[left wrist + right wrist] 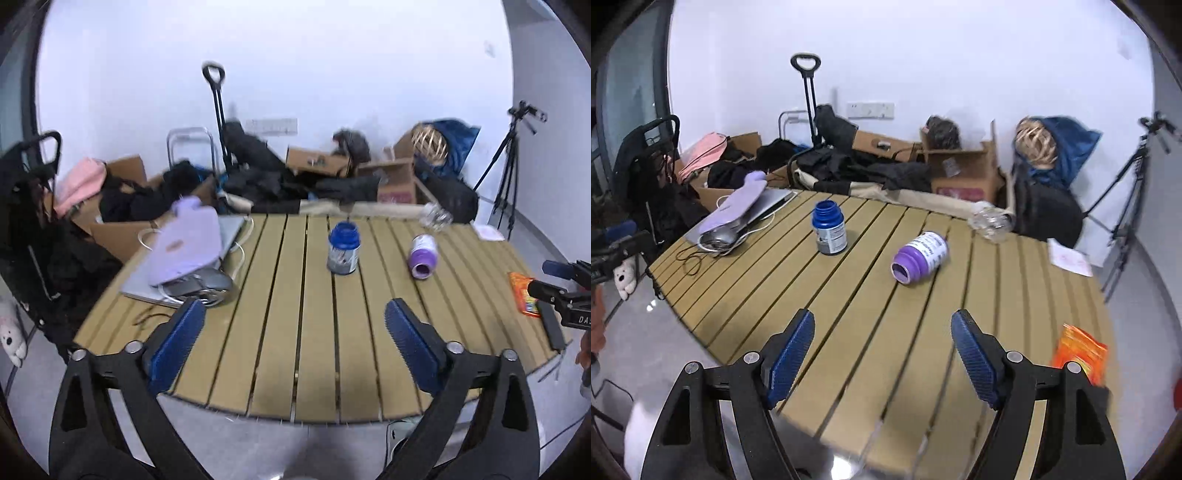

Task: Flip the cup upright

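A clear glass cup [991, 223] lies on its side at the far right edge of the slatted wooden table [871, 332]; it also shows in the left wrist view [437, 218]. My left gripper [295, 325] is open and empty, hovering over the near edge of the table [280, 350]. My right gripper [882, 332] is open and empty over the near part of the table, well short of the cup. The right gripper also shows at the right edge of the left wrist view [561, 288].
A blue jar [829, 229] stands upright mid-table. A purple jar [919, 256] lies on its side. A laptop with a lilac pouch [738, 206] and cables sits at the far left. An orange packet [1080, 350] lies at the right. Boxes, bags and a tripod [1126, 192] stand behind.
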{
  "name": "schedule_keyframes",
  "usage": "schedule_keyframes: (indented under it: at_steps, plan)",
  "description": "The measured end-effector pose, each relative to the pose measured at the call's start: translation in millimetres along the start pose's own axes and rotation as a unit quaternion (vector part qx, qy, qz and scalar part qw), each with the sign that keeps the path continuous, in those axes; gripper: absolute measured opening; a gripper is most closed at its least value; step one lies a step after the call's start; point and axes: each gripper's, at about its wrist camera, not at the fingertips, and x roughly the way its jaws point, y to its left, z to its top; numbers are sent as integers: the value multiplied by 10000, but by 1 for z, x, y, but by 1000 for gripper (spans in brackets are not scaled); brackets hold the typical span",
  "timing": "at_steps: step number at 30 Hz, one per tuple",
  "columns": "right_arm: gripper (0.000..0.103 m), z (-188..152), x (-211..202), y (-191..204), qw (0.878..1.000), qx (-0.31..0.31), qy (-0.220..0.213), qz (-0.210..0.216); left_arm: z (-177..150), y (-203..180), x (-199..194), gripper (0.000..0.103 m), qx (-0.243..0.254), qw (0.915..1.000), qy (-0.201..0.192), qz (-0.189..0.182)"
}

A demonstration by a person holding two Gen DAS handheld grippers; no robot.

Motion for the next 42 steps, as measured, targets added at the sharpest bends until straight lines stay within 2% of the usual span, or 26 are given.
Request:
schedule_keyframes:
  at_steps: [3,7,9,11,12,15,18,20,22,24,27,29,31,34,42]
  plan:
    - [81,-17,-50,16,9997,70,-84,232,-18,-5,-56,102,47,9997,-209,108]
    - [81,-48,-115,45,9986,-29,-225,481,-51,-4,-120,103,-29,9996,-245,156]
    - [81,-64,-147,60,9973,-226,-397,567,-75,1,-154,103,-65,9995,-271,140]
    - [81,-83,-179,74,9961,-362,-592,551,-102,4,-187,103,106,9993,-360,12]
    - [81,-95,-194,81,9954,-420,-676,542,-117,4,-204,103,177,9989,-414,92]
    - [81,-128,-229,98,9940,-222,-891,599,-155,2,-244,103,311,9963,-793,95]
    - [81,-160,-256,118,9915,-57,-1112,670,-189,-2,-277,103,275,9938,-1073,-86]
    - [81,-180,-274,132,9904,29,-1317,422,-205,-1,-292,103,87,9934,-1143,-91]
    - [81,-205,-291,143,9869,181,-1558,363,-220,0,-304,103,-101,9924,-1216,-143]
    - [81,-230,-303,154,9844,307,-1694,376,-232,0,-316,103,-145,9896,-1428,-37]
    - [81,-263,-313,172,9830,250,-1800,251,-246,-4,-329,103,-216,9861,-1645,5]
    - [81,-269,-314,179,9836,143,-1774,285,-248,-7,-332,103,-194,9862,-1640,-140]
    - [81,-265,-318,180,9830,50,-1826,179,-247,-11,-333,103,-120,9860,-1663,-87]
    - [81,-258,-320,177,9802,153,-1939,372,-250,-13,-337,103,-115,9847,-1736,-94]
    - [81,-263,-324,182,9779,129,-2056,349,-255,-11,-341,103,-183,9837,-1788,-55]
